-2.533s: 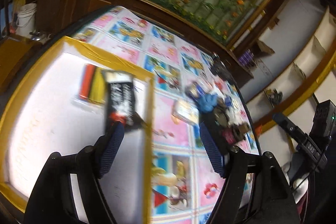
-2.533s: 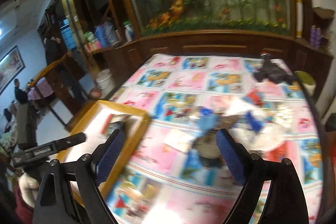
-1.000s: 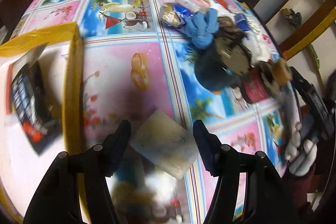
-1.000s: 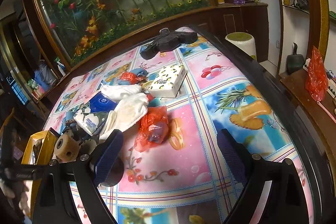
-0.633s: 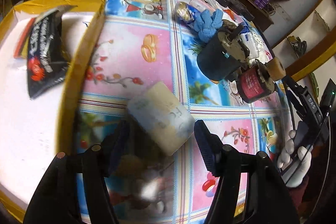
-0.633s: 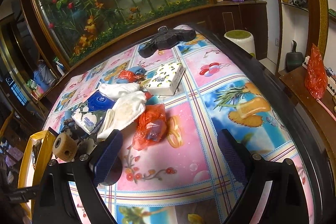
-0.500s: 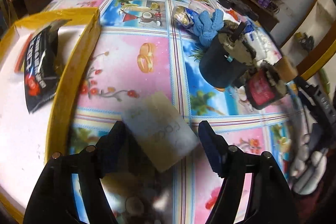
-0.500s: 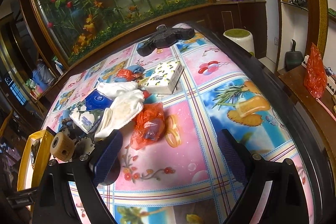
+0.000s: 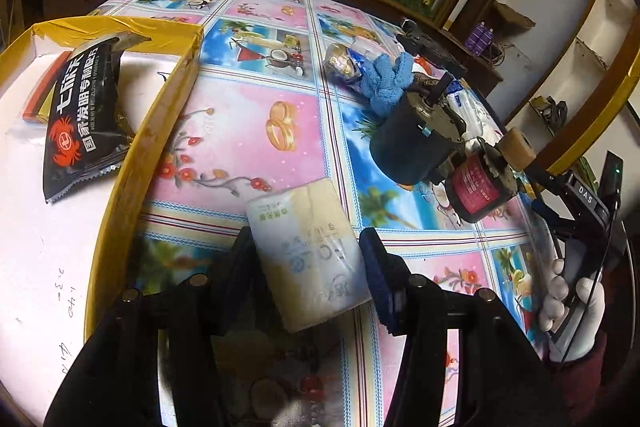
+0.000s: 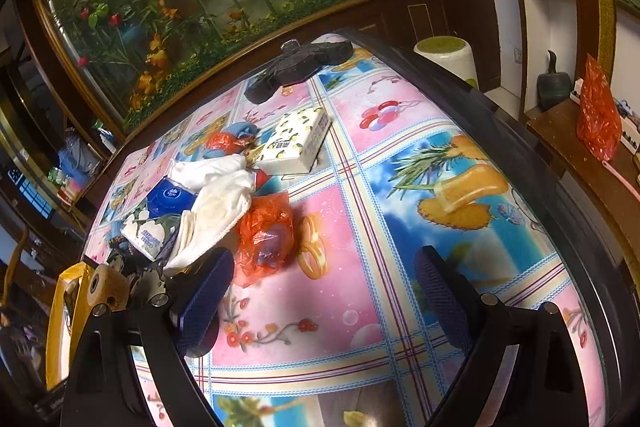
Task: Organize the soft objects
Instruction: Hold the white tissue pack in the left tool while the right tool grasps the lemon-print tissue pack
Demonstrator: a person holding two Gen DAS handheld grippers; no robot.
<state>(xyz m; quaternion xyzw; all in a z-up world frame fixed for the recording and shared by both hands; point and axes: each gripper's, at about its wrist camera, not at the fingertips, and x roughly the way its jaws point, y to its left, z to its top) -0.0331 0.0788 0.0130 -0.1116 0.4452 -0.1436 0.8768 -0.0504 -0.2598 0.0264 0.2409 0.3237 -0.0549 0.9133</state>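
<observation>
A soft tissue pack (image 9: pixel 308 251) in clear wrap lies tilted between the fingers of my left gripper (image 9: pixel 306 263). The jaws are closing and both blue pads touch its sides. To its left stands a white box with a yellow rim (image 9: pixel 160 107), holding a black snack packet (image 9: pixel 84 115). My right gripper (image 10: pixel 320 291) is open over the flowered tablecloth with nothing between its fingers. Just beyond its left finger lie a red plastic bag (image 10: pixel 266 231), a white cloth (image 10: pixel 216 203) and blue tissue packs (image 10: pixel 168 195). A blue cloth (image 9: pixel 388 79) lies farther back.
A black cylinder (image 9: pixel 412 143) and a red-labelled one (image 9: pixel 480 187) stand to the right of the tissue pack. A lemon-print tissue box (image 10: pixel 296 143) and a black object (image 10: pixel 300 67) lie near the far edge. A gloved hand (image 9: pixel 568 291) shows at right.
The left jaws spread a little wider, then drew in onto the tissue pack, which now sits deeper between the pads. The right gripper has hardly moved.
</observation>
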